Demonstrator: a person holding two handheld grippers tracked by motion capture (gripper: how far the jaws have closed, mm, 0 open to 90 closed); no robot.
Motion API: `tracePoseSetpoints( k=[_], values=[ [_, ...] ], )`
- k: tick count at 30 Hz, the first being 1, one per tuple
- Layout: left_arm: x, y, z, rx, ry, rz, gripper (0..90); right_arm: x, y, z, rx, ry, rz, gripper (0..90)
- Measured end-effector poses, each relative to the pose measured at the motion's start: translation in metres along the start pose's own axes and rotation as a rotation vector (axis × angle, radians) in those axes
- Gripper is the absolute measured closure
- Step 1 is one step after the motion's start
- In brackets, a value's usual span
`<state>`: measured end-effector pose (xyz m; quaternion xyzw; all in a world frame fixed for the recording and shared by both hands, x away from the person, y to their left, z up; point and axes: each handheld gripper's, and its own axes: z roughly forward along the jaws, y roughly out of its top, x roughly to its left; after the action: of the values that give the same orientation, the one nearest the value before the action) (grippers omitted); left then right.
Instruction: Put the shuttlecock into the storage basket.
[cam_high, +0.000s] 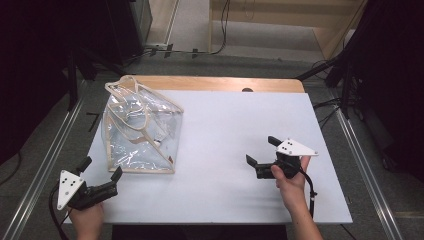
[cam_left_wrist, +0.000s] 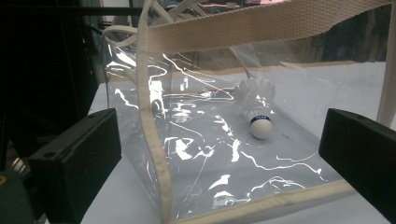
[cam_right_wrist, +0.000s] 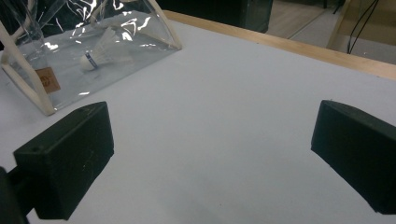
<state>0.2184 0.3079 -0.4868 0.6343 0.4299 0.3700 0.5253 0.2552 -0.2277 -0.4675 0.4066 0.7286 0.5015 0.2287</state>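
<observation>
While jaws gape, left gripper (cam_high: 101, 169) nears bag (cam_high: 140, 127).

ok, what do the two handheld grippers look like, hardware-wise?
Both are black two-jaw units with blocky rectangular pads. The left gripper and right gripper each carry a pale three-cornered plate on top with small dark dots. A black cable trails from each toward the person. No sleeves show on the forearms.

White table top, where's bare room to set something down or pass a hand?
The widest bare stretch of the white table top lies between the clear plastic tote bag with cream webbing trim and the right gripper. The left side is crowded: the bag, holding a white shuttlecock, with the left gripper close beside it.
</observation>
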Motion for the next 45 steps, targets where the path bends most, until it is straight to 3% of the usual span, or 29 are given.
tracePoseSetpoints(
  k=[27, 45],
  values=[
    [0.0, 0.0, 0.0, -0.001, 0.0, -0.001, 0.0, -0.048, -0.042, -0.035, 0.007, -0.091, 0.083, 0.0],
    [0.0, 0.0, 0.0, -0.001, 0.001, -0.001, 0.0, -0.067, -0.06, -0.065, 0.001, -0.151, 0.115, 0.0]
  ],
)
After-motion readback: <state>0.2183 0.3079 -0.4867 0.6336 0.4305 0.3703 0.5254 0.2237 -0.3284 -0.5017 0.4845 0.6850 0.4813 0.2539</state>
